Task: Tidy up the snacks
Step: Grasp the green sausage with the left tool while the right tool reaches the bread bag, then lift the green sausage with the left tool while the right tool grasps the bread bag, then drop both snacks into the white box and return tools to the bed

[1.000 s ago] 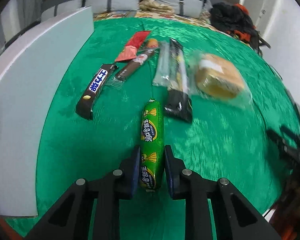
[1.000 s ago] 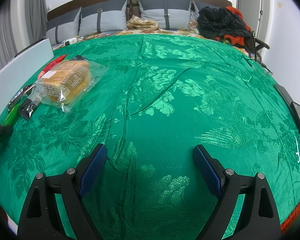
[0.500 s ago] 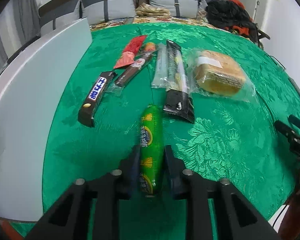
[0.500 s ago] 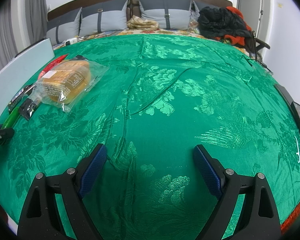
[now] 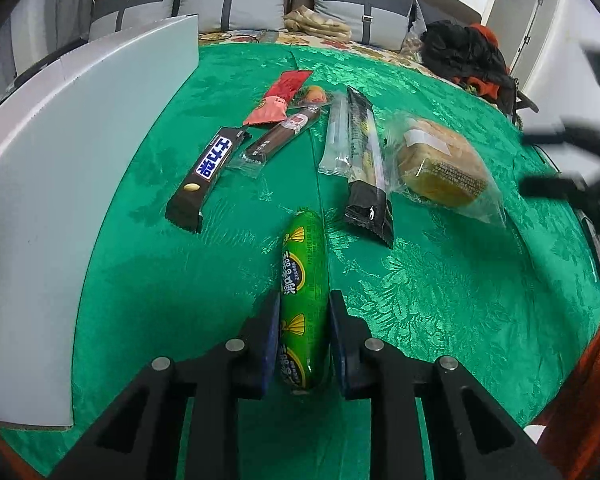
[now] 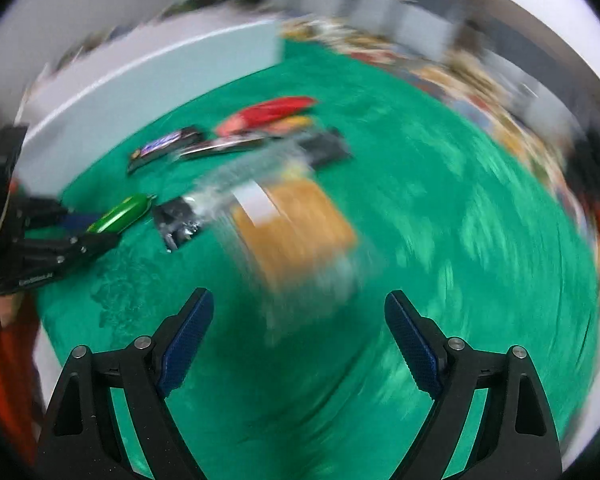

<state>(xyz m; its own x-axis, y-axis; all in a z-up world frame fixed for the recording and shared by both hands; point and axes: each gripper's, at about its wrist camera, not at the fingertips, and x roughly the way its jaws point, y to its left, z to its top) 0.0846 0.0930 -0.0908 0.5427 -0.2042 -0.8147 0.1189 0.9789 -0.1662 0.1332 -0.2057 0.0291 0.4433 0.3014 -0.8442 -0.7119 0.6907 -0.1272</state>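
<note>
The green patterned cloth (image 5: 440, 300) covers the surface. At 1 o'clock lies the bread in its clear bag (image 5: 440, 164). The left gripper (image 5: 304, 320) clamps the green plastic-wrapped sausage (image 5: 304, 276) at 6 o'clock. The right gripper (image 6: 298, 336) is spread wide, holding nothing.

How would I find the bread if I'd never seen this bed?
Look at the green patterned cloth and its row of long, thin snack sticks. At the row's right end lies the clear bag of golden-brown bread, the only wide, chunky snack.
</note>
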